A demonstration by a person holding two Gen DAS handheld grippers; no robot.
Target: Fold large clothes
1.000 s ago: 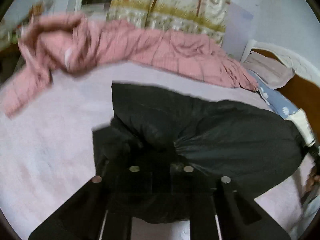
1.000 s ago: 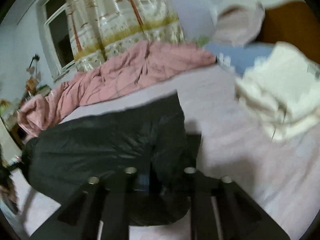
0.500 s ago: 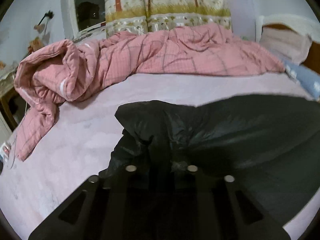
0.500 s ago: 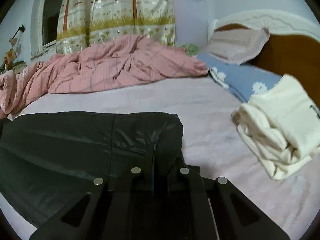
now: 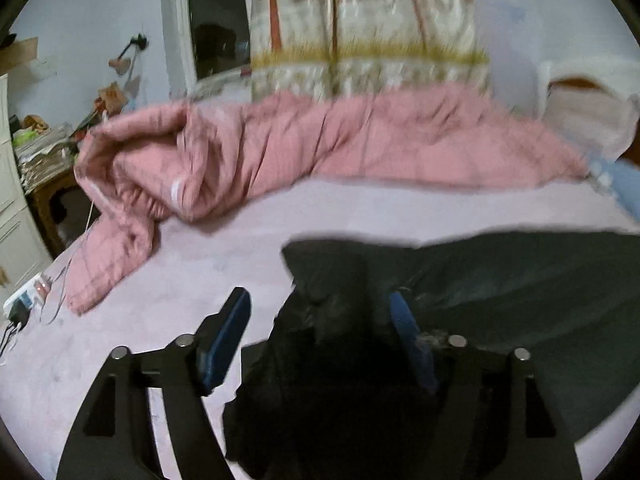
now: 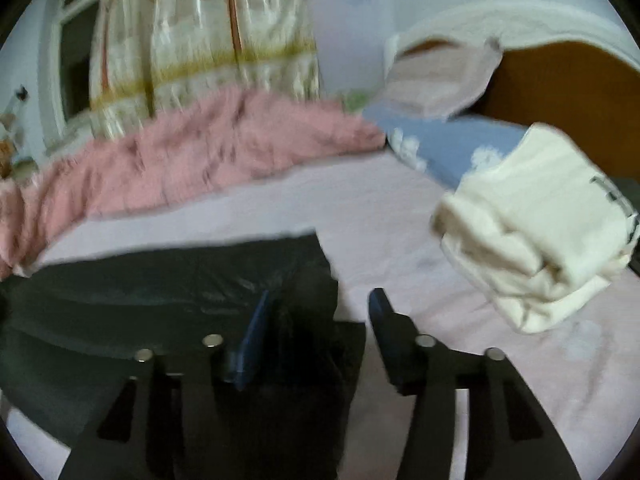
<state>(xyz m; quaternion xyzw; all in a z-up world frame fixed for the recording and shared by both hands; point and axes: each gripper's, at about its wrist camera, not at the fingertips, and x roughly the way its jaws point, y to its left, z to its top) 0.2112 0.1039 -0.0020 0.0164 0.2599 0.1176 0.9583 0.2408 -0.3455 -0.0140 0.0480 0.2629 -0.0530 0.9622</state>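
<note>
A large black, shiny garment lies flattened on the pale pink bed sheet. In the left wrist view its left end bunches up between the fingers of my left gripper. The jaws are opening, and the blue pads stand clear of the cloth. In the right wrist view the garment stretches off to the left, with its right end under my right gripper. Those jaws are opening too. The left pad is beside the dark cloth and the right finger is over the bare sheet.
A crumpled pink quilt runs along the far side of the bed below a patterned curtain. A folded cream garment lies at the right near a blue pillow and the wooden headboard. A cluttered side table and power strip are at the left.
Both grippers were shut on the ends of the black garment and now stand open, with the cloth let go and lying on the sheet. Both views have shifted slightly.
</note>
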